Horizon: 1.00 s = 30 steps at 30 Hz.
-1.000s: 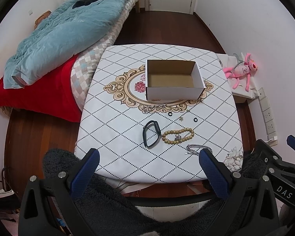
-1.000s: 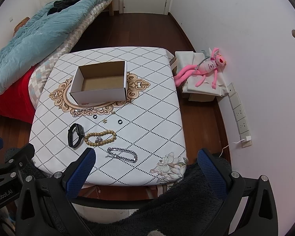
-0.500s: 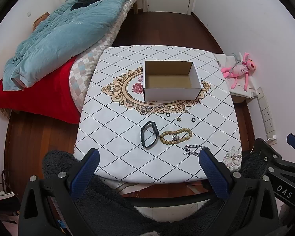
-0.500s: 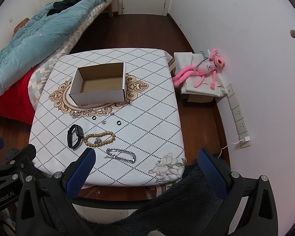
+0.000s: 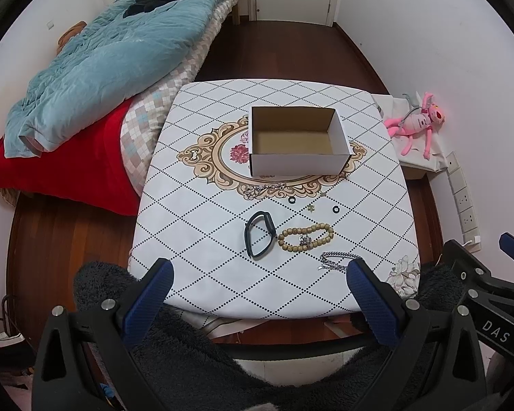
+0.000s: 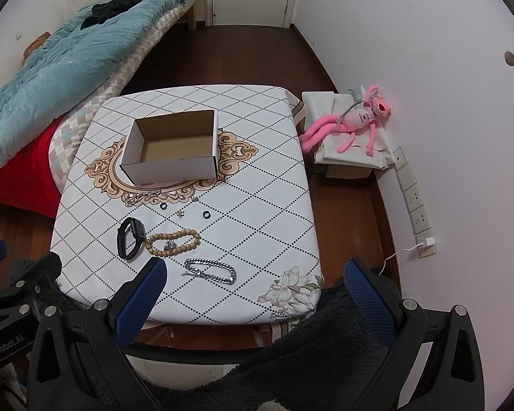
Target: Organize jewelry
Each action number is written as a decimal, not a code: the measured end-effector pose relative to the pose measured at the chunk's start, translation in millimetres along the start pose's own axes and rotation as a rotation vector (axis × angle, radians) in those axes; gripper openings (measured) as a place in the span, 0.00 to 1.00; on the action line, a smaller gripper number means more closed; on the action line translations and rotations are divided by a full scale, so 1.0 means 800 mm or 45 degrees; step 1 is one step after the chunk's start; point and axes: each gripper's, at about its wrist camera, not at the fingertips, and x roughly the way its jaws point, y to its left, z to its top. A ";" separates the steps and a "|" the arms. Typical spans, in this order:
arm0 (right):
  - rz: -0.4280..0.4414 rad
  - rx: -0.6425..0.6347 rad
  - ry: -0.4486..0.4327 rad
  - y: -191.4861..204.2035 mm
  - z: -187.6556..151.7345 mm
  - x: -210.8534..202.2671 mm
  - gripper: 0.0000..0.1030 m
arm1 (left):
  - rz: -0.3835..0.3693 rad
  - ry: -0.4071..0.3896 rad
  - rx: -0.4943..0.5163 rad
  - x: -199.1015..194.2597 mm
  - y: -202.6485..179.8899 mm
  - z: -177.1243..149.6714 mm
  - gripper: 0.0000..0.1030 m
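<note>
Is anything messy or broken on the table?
Nothing looks broken or spilled. The jewelry is just loose on the table, not in the empty box yet: a black band, a bead bracelet, a silver chain, two small black rings and a sparkly piece near the box.

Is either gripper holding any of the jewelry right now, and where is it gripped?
Nothing is held: the left gripper and right gripper are both open and empty.
</note>
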 end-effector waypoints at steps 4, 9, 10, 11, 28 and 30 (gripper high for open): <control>0.000 -0.001 -0.001 0.001 -0.001 0.000 1.00 | -0.001 0.001 0.000 0.000 0.001 0.000 1.00; -0.002 -0.001 -0.002 0.000 -0.001 0.000 1.00 | -0.001 -0.002 -0.001 -0.001 0.000 0.000 1.00; -0.002 0.000 -0.003 0.000 0.000 -0.001 1.00 | -0.001 -0.002 -0.001 -0.001 -0.001 0.000 1.00; -0.003 0.001 -0.004 -0.002 0.000 -0.001 1.00 | -0.003 -0.002 -0.001 -0.001 -0.001 0.000 1.00; 0.000 0.011 -0.006 -0.005 0.001 -0.002 1.00 | -0.006 -0.003 0.006 -0.001 -0.004 -0.001 1.00; 0.003 0.019 -0.008 -0.008 0.004 0.002 1.00 | -0.006 -0.007 0.011 0.005 -0.002 0.004 1.00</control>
